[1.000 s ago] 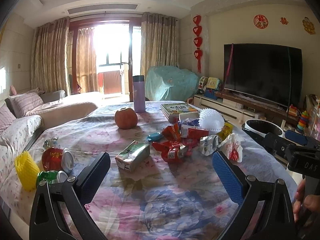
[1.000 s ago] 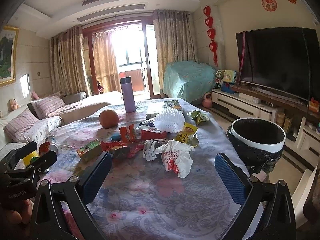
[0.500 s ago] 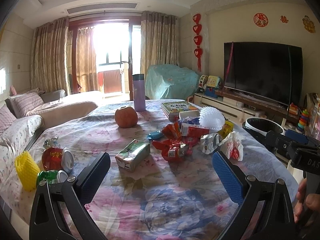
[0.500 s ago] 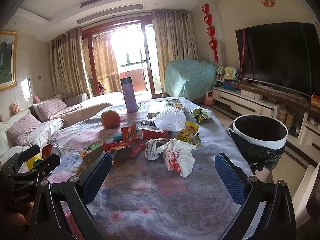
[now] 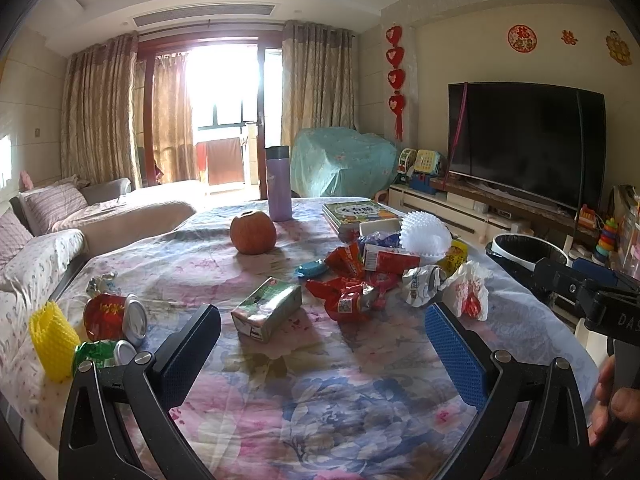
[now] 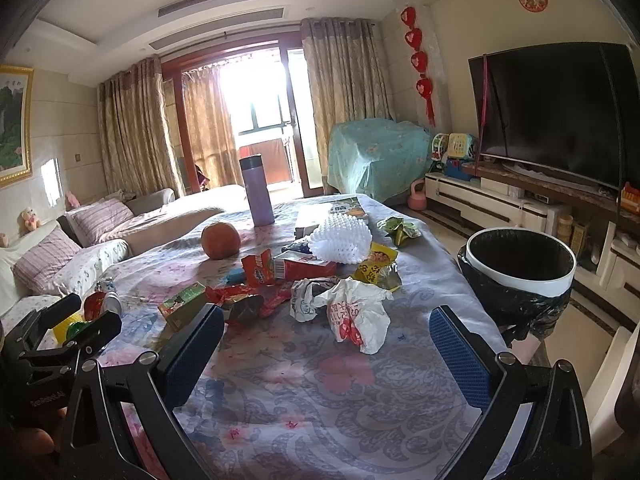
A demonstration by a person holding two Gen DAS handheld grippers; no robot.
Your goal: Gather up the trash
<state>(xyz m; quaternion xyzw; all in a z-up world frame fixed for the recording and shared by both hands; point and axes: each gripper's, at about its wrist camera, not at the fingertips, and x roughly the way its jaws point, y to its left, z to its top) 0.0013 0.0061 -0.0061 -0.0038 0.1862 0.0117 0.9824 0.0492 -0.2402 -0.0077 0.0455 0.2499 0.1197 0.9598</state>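
Observation:
Trash lies across a floral-clothed table [image 5: 320, 400]. A green drink carton [image 5: 266, 311] sits just ahead of my open, empty left gripper [image 5: 320, 344]. Red snack wrappers [image 5: 350, 298], a red box [image 5: 390, 260], a white foam net [image 5: 426, 234] and a crumpled white bag [image 5: 468, 294] lie to the right. Crushed cans [image 5: 114, 318] and a yellow foam net [image 5: 52, 340] sit at the left. My right gripper [image 6: 326, 340] is open and empty, short of the white bag [image 6: 356, 312]. A bin with a black liner [image 6: 520, 276] stands beside the table's right edge.
An orange fruit [image 5: 253, 232], a purple flask [image 5: 279, 184] and a book [image 5: 358, 213] stand farther back on the table. A sofa [image 5: 60, 232] runs along the left. A TV [image 5: 528, 144] and cabinet stand at the right. Yellow and green wrappers [image 6: 380, 264] lie near the bin side.
Both grippers have drifted slightly; the right view has edged a little closer to the table and bin. Nothing on the table has moved, and both stay open.

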